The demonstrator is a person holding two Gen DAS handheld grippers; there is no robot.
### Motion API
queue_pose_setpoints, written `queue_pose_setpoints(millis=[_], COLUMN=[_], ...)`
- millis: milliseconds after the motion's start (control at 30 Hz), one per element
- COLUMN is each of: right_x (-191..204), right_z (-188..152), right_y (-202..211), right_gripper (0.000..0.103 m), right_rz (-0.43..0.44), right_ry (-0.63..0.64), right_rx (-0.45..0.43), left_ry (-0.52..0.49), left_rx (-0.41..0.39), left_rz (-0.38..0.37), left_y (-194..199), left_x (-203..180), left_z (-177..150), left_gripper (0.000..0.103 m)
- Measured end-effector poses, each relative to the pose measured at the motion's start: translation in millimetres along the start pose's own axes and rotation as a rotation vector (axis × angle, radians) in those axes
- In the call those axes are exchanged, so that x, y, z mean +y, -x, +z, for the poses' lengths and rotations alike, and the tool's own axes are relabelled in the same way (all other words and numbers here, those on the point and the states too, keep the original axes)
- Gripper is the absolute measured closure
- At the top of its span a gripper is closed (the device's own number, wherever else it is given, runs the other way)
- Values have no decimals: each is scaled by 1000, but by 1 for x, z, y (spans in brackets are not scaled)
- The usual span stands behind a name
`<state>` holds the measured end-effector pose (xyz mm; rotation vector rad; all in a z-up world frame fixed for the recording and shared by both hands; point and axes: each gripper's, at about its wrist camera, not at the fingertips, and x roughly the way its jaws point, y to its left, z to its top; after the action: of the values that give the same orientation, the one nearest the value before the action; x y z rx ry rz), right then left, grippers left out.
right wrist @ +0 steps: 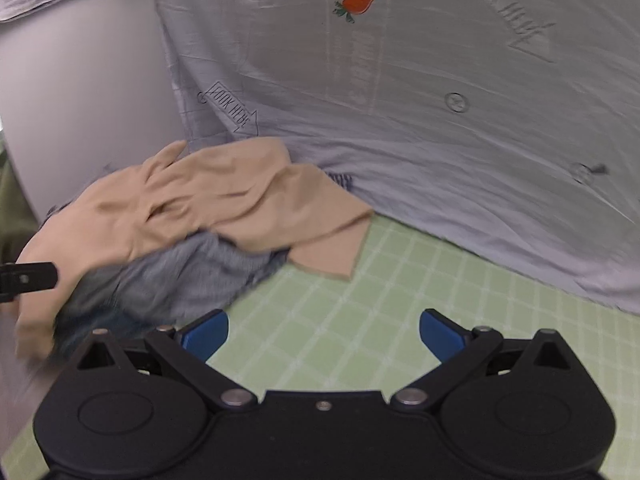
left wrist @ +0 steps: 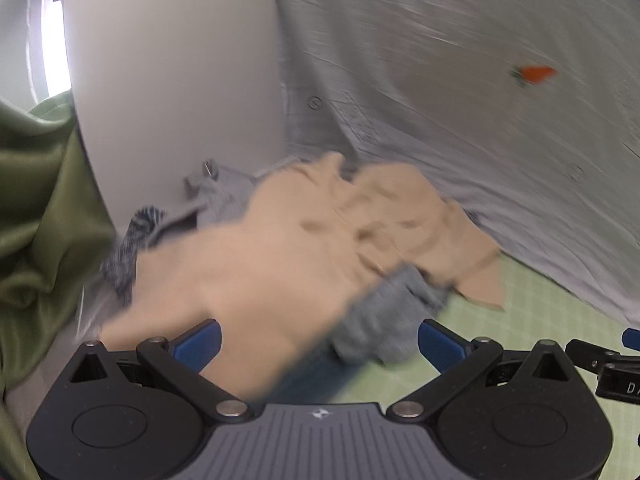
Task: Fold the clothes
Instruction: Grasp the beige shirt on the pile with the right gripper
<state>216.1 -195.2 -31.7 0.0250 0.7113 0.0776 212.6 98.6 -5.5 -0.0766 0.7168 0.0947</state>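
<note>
Green checked cloth [right wrist: 360, 300] under crumpled beige garment [right wrist: 208, 200].

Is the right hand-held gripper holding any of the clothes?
No, the right hand-held gripper is open over bare green checked mat, with the beige garment lying off to its left.

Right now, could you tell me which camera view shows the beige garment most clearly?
The right wrist view: the beige garment appears sharp, folds and flat corner visible, draped over grey clothing. The left wrist view shows it closer but motion-blurred.
</note>
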Motion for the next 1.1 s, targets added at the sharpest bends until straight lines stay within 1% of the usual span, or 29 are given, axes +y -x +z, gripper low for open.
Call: queue_pose_setpoints(millis=[133, 167, 200, 233, 300, 367, 433, 467, 500, 533, 567, 600, 633, 767, 867, 1000, 1100], right_x=[12, 17, 22, 28, 38, 47, 56, 61, 65, 68, 71, 72, 73, 67, 47, 31, 26], right_z=[35, 42, 49, 56, 67, 76, 81, 84, 86, 86, 87, 88, 88, 79, 64, 37, 15], right_y=[-61, -77, -92, -108, -137, -163, -185, -196, -205, -211, -217, -217, -218, -192, -158, -101, -63], right_gripper=[1, 5, 13, 16, 27, 33, 36, 40, 51, 58, 73, 95, 98, 100, 100, 100, 100], right_rz=[25, 34, 49, 65, 106, 151, 190, 209, 221, 226, 231, 228, 225, 188, 162, 116, 47], right_ry=[-15, -17, -18, -21, -43, -79, -110, -125, -132, -140, -148, -142, -136, -74, -97, -124, -98], right_rx=[1, 1, 4, 8, 20, 34, 48, 55, 59, 59, 59, 55, 51, 0, -27, -64, -89], left_ry=[42, 55, 63, 65, 48, 28, 15, 9, 5, 1, 0, -1, 0, 16, 45, 103, 120], left_rx=[8, 8, 5, 2, -8, -18, -23, -24, -24, -24, -22, -22, -22, -16, -8, -6, -1], left_rz=[23, 32, 40, 51, 74, 88, 88, 89, 90, 90, 91, 91, 90, 83, 62, 15, -14], left_y=[-41, -50, -58, -65, -73, -79, -80, -81, -81, -81, -82, -82, -82, -78, -68, -42, -16], left_x=[21, 25, 28, 31, 33, 35, 35, 34, 34, 34, 33, 33, 33, 34, 36, 39, 35], left_z=[22, 25, 26, 27, 28, 28, 27, 26, 26, 26, 25, 25, 26, 26, 27, 20, 9], left_gripper=[1, 1, 1, 2, 5, 6, 6, 6, 6, 6, 6, 6, 6, 6, 6, 6, 6])
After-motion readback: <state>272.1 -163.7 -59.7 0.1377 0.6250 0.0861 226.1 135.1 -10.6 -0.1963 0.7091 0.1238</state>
